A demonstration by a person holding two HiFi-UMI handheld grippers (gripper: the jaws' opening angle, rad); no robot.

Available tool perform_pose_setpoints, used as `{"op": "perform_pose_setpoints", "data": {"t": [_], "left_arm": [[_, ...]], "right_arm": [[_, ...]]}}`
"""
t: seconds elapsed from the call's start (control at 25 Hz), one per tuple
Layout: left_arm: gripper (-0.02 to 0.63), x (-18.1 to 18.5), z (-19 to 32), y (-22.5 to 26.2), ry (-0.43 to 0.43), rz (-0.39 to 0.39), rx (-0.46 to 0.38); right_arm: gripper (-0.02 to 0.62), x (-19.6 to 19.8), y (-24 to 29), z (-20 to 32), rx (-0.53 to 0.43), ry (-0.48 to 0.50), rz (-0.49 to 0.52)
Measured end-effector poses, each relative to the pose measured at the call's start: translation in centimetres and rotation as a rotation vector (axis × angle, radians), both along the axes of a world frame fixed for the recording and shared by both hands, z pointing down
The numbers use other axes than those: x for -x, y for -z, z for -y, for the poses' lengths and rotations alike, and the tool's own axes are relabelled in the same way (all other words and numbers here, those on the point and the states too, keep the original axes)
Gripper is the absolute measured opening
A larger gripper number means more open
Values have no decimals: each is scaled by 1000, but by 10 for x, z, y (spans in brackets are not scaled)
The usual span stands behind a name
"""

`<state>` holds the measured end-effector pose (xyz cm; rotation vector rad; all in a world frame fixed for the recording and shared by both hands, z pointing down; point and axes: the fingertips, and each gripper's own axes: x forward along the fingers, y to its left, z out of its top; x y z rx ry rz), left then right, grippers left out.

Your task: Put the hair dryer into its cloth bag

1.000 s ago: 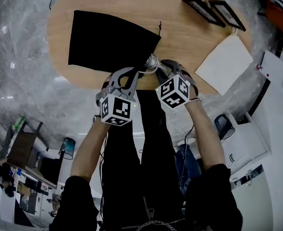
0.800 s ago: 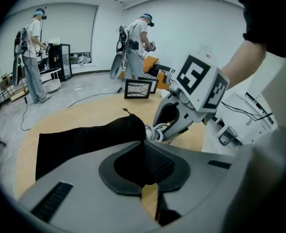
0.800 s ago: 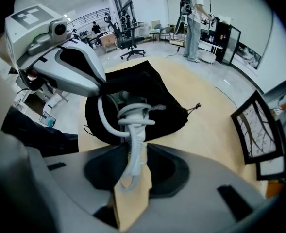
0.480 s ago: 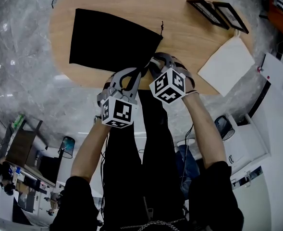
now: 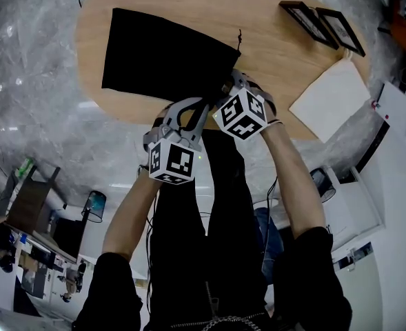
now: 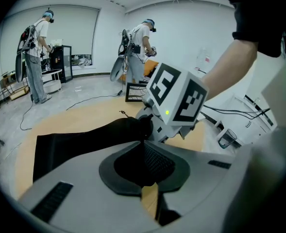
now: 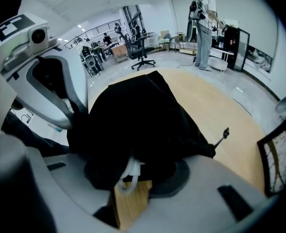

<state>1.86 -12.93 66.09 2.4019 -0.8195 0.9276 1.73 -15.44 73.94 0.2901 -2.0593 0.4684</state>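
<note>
Oval wood table point(image 5: 285, 54) w/ black cloth bag point(image 5: 158, 54) lying flat on its left half, mouth toward the person. White flat piece point(image 5: 329, 102) at table's rt edge, two dark picture frames point(image 5: 320, 25) beyond it. L gripper point(image 5: 201, 103) clenched on bag's mouth edge, black fabric btwn jaws. R gripper point(image 5: 229, 83) just beside it, tips in the mouth, grasping hair dryer point(image 7: 128, 171). Dryer nearly all inside bag; only a white bit shows.
</note>
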Motion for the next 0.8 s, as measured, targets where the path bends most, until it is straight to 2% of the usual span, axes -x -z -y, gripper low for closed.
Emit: {"op": "perform_pose_setpoints", "data": {"t": [0.4,0.8], "left_arm": [[26,-3,2,1,13,-39,0],[26,9,4,-6,40,-45,17]], "right_arm": [[127,28,3,13,18,-2,132],[137,42,-9,20,39,-10,167]]}}
